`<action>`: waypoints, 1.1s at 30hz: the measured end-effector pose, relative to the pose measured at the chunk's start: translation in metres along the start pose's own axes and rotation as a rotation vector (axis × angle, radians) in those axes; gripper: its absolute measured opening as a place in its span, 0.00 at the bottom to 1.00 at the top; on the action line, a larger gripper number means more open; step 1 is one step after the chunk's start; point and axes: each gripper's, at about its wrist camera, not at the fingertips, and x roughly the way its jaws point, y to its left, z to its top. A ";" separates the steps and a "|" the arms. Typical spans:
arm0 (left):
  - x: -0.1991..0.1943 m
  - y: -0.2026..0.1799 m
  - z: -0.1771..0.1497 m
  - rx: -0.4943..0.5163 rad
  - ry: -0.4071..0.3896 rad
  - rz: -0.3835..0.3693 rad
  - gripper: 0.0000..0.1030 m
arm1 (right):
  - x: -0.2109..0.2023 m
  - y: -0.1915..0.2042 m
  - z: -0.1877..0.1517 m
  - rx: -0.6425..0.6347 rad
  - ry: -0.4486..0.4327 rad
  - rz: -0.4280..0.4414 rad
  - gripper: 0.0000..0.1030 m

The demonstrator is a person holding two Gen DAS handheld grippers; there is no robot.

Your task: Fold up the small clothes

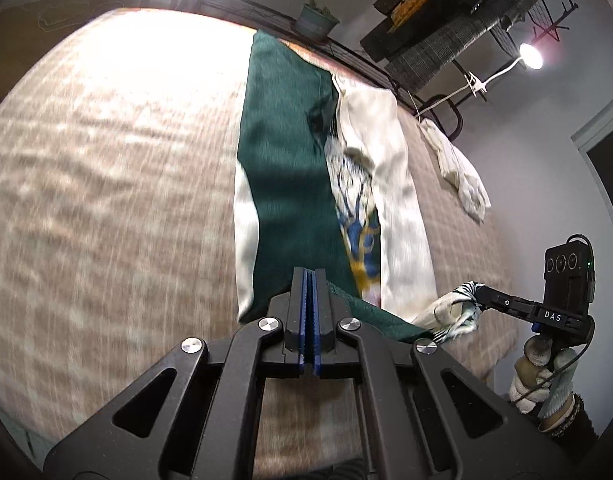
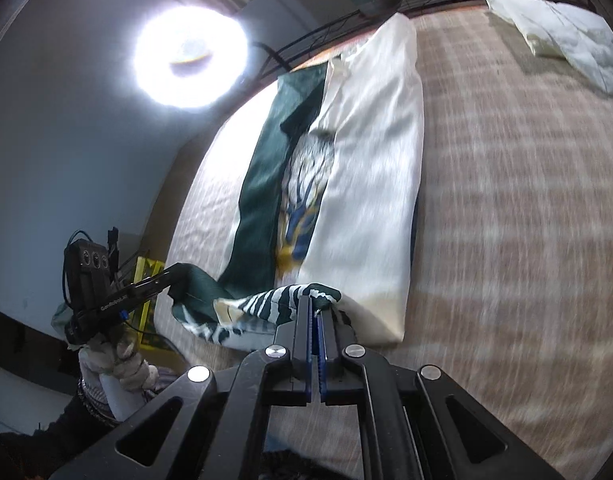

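Observation:
A green and white shirt (image 1: 286, 184) with a blue and yellow print lies lengthwise on the checked beige bed cover (image 1: 106, 184), sides folded in. My left gripper (image 1: 309, 276) is shut on its near green hem corner. My right gripper (image 1: 480, 294) is shut on the other near corner, striped green and white, and lifts it. In the right wrist view the shirt (image 2: 370, 184) stretches away; my right gripper (image 2: 316, 304) pinches the striped hem and my left gripper (image 2: 174, 270) holds the green corner at left.
A second white garment (image 1: 458, 168) lies at the bed's far right edge, also in the right wrist view (image 2: 566, 36). A metal headboard rail with a potted plant (image 1: 316, 18) runs along the far end. A bright ring lamp (image 2: 190, 56) stands at left.

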 end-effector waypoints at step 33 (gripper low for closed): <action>0.069 0.029 0.112 -0.099 -0.057 0.155 0.24 | 0.052 -0.039 0.112 0.081 -0.070 -0.128 0.35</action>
